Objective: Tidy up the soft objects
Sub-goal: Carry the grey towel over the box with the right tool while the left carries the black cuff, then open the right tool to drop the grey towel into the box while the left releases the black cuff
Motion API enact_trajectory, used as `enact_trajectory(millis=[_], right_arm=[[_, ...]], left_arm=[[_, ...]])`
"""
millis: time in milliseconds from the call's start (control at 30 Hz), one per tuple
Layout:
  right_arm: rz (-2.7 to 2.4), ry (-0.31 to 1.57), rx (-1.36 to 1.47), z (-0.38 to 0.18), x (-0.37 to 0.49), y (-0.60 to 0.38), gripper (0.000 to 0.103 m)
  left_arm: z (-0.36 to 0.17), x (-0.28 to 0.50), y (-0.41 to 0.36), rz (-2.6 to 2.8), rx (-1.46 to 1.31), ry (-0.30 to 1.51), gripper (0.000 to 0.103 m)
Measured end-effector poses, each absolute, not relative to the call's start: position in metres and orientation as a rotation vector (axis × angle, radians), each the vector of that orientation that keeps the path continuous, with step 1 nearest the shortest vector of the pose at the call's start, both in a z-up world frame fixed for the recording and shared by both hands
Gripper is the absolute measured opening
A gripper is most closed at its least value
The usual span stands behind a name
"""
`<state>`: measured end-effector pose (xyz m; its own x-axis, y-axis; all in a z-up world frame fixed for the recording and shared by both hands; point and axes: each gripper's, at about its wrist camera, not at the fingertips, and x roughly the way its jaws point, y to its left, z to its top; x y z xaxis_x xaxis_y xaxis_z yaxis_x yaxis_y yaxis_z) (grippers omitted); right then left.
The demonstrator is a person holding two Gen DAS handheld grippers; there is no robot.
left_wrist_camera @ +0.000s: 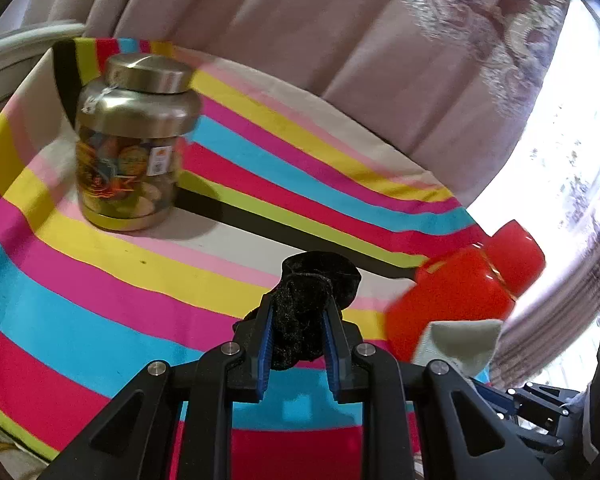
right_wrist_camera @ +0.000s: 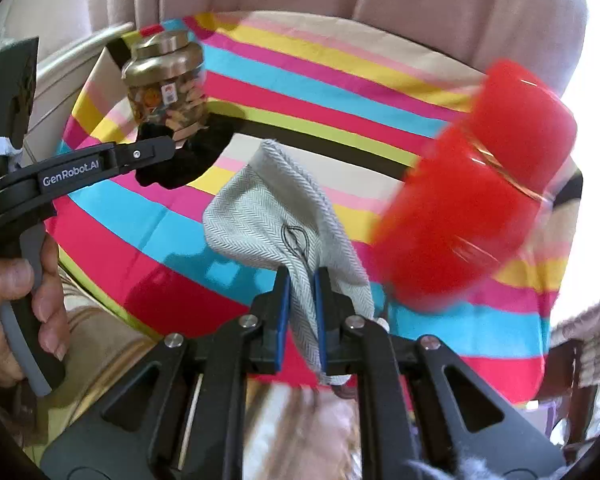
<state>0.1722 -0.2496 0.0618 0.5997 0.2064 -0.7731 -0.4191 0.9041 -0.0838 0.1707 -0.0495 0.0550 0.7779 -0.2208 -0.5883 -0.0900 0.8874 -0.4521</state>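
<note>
My left gripper is shut on a black fuzzy sock and holds it above the striped cloth. My right gripper is shut on a pale grey herringbone sock, which sticks up and forward from the jaws. The grey sock also shows at the right of the left wrist view. The left gripper with the black sock shows at the left of the right wrist view.
A red plastic jar lies tilted and blurred just right of the grey sock; it also shows in the left wrist view. A metal-lidded jar stands at the far left of the cloth. A pink curtain hangs behind.
</note>
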Motion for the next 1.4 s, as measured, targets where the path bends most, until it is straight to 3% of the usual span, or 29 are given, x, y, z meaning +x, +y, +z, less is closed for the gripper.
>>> enact_trajectory(millis=[600,1267,1367,1400], right_arm=[[0.071,0.877,-0.104,0.081,0.076,-0.420,0.015],[-0.079,1.181,0.105,0.005,-0.021,-0.525,0.016],[-0.060,1.181,0.119,-0.004,-0.023,-0.523,0.027],[-0.049,1.178,0.123,-0.005,-0.023,-0.522,0.038]], left_arm=[[0.098,0.106,-0.184,-0.385,-0.369,0.718,0.023],[0.083,0.061,-0.307,-0.640,-0.230,0.899,0.023],[0.079,0.059,-0.320,-0.658,-0.208,0.929,0.027],[0.077,0.058,-0.326,-0.670,-0.200,0.942,0.032]])
